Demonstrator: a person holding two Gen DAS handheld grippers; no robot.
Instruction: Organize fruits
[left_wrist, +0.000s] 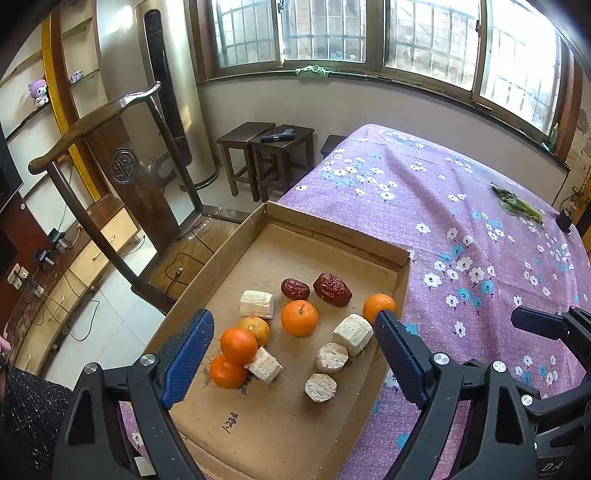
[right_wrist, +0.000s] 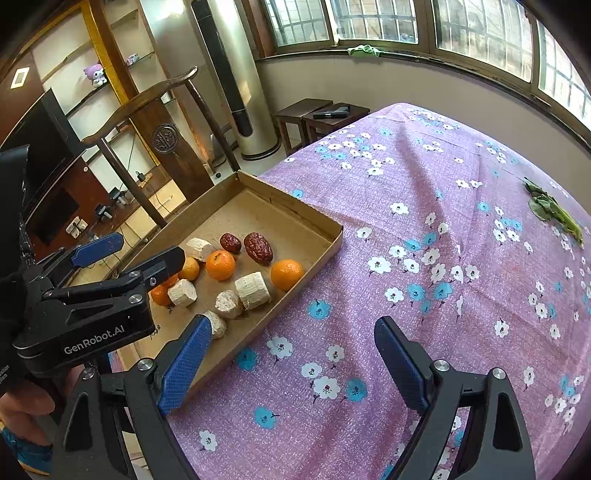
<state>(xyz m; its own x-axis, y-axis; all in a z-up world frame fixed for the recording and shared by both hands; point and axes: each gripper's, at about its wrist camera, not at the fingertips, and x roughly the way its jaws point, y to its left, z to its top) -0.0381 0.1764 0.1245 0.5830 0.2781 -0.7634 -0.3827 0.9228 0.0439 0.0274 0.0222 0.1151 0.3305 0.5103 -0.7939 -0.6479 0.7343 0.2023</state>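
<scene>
While the fruit lies mixed in the cardboard tray, no kind sits wholly with its own. Five oranges show: three bunched at the near left, one in the middle, one against the right wall. Two red dates lie side by side toward the far end. Five pale peeled chunks (sugarcane, perhaps; cannot tell for sure) are scattered among the oranges, one wedged against the near cluster.

Left gripper hangs over the near half of the tray, fingers spread wide, holding nothing. Right gripper hovers over the flowered purple cloth just beside the tray's right wall, fingers likewise spread and empty.

Judgement: whether sorting is partly along or the mix is as found, this scene cannot settle. Any pick here asks for care. Oranges are round and will roll if nudged, so a grip should close squarely across the widest part. Chunks touching oranges want an approach from the free side, lest a finger knock a neighbour. Dates look soft and wrinkled; a light squeeze should do.

A few green leaves lie on the far cloth, well apart.
</scene>
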